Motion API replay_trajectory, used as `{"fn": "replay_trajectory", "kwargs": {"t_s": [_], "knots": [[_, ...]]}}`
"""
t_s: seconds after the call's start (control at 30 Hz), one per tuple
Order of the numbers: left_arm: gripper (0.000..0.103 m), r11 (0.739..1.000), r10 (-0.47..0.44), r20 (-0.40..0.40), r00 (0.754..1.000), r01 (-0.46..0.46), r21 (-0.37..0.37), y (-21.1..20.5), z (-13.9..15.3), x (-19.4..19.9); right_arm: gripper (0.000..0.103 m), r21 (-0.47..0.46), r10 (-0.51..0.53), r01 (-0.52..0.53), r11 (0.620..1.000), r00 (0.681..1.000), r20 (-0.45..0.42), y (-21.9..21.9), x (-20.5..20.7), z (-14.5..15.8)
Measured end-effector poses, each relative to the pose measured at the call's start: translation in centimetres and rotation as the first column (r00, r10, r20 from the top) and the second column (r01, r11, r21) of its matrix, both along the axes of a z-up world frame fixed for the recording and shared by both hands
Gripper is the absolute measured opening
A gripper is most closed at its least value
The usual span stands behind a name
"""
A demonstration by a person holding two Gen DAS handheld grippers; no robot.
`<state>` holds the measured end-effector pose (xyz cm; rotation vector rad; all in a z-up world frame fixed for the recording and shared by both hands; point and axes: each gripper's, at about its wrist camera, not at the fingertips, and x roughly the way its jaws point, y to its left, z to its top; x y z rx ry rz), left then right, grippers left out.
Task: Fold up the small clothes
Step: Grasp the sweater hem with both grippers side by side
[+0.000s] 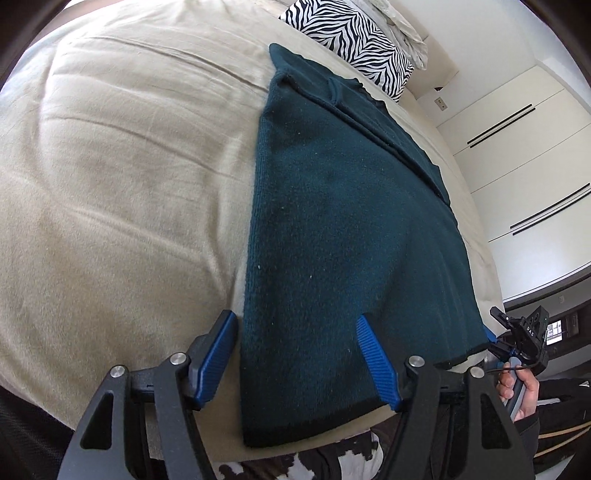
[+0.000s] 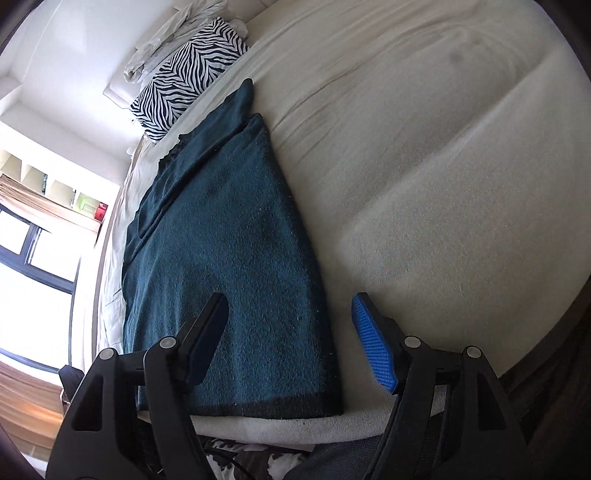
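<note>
A dark teal knit garment [image 1: 332,229] lies flat on a beige bed sheet [image 1: 122,192], folded lengthwise into a long strip with its dark hem near me. My left gripper [image 1: 295,328] is open, its blue pads straddling the garment's left edge just above the hem. My right gripper [image 2: 288,310] is open, straddling the garment's [image 2: 229,251] right edge near the hem above the sheet [image 2: 443,166]. The right gripper also shows in the left wrist view [image 1: 517,339], held in a hand at the garment's right corner.
A zebra-print pillow [image 1: 351,40] and crumpled white bedding [image 1: 406,29] lie at the bed's far end. White wardrobe doors [image 1: 517,166] stand right of the bed. A window [image 2: 33,266] and shelves [image 2: 55,184] are on the other side. A patterned blanket [image 1: 295,461] hangs below the bed's near edge.
</note>
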<state>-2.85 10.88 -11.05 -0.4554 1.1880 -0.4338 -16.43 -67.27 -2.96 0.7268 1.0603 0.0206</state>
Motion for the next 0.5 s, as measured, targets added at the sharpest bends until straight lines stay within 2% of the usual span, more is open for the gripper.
{"fn": "replay_trajectory", "kwargs": {"t_s": [0.2,0.3,0.37,0.5], "knots": [[0.067,1.0,-0.02,-0.034,0.999,0.02,-0.003,-0.1,-0.3,-0.5,0.068,0.027,0.024,-0.024,0.999,1.0,-0.007,0.3,0.8,0.1],[0.056,1.0,-0.004,-0.045,0.999,0.005,0.019,0.0,-0.5,-0.6,0.068,0.046,0.03,-0.029,0.999,1.0,-0.008,0.0,0.4,0.3],[0.044,1.0,0.014,-0.06,0.998,-0.013,0.019,0.5,-0.6,-0.6,0.067,0.055,0.031,-0.03,0.998,0.999,-0.014,-0.2,0.3,0.4],[0.042,0.999,-0.014,-0.079,0.997,0.017,0.035,0.4,-0.6,-0.8,0.065,0.069,0.035,-0.033,0.997,0.999,-0.031,-0.4,-0.3,0.6]]}}
